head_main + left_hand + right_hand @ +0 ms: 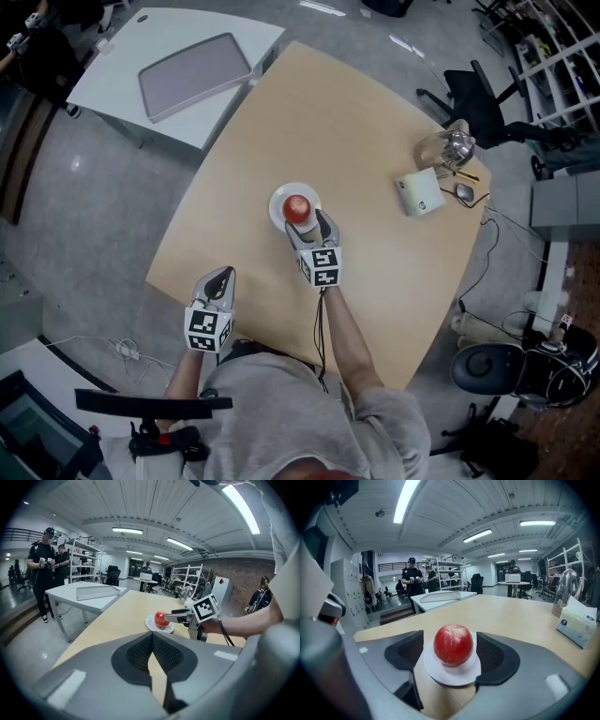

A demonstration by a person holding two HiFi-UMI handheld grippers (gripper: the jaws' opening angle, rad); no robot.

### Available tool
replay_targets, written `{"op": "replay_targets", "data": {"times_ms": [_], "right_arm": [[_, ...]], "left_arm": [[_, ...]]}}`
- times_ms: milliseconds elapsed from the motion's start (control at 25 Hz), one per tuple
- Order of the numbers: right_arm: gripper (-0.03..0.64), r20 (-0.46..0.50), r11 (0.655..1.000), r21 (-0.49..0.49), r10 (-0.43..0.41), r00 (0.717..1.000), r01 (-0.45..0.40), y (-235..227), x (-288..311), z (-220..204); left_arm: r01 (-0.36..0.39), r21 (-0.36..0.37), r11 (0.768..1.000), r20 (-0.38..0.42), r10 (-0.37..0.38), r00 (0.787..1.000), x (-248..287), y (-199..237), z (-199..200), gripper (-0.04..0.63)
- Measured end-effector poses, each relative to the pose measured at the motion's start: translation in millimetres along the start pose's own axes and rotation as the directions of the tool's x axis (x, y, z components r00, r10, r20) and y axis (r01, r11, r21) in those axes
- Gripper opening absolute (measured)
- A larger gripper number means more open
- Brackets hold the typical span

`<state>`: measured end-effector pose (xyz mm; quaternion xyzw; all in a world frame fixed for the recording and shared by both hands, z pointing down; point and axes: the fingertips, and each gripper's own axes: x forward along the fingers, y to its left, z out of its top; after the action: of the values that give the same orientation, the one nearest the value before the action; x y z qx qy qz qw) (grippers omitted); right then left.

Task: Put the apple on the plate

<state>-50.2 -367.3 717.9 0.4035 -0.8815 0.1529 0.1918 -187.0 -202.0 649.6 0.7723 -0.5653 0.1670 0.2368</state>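
Now apple (297, 208) sits on plate (277, 210).
My right tongs (307, 223) stand wide around it; left tongs (220, 278), at seven o'clock, are closed.

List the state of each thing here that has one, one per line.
apple: sitting on the plate, not gripped
plate: flat on the table, apple on it
right gripper: open, fingers either side of the apple, gaps showing
left gripper: shut, nothing between its fingers
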Motion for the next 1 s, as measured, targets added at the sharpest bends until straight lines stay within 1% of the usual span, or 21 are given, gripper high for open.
{"op": "replay_targets", "data": {"times_ms": [400, 760, 1000], "right_arm": [[0.318, 0.026, 1.0, -0.003, -0.009, 1.0, 0.01, 8.5, -27.6, 10.9], [0.27, 0.059, 1.0, -0.001, -0.019, 0.998, 0.019, 25.9, -66.1, 15.5], [0.242, 0.086, 1.0, 0.003, -0.03, 0.996, 0.03, 39.4, -96.6, 23.2]], "left_arm": [[-0.016, 0.02, 1.0, 0.042, 0.015, 0.999, -19.0, -4.5, 8.5, 0.02], [0.0, 0.044, 0.999, 0.082, -0.003, 0.997, -40.4, -22.7, 13.1, 0.02], [0.0, 0.061, 0.998, 0.121, -0.007, 0.993, -58.4, -30.9, 25.1, 0.02]]}}
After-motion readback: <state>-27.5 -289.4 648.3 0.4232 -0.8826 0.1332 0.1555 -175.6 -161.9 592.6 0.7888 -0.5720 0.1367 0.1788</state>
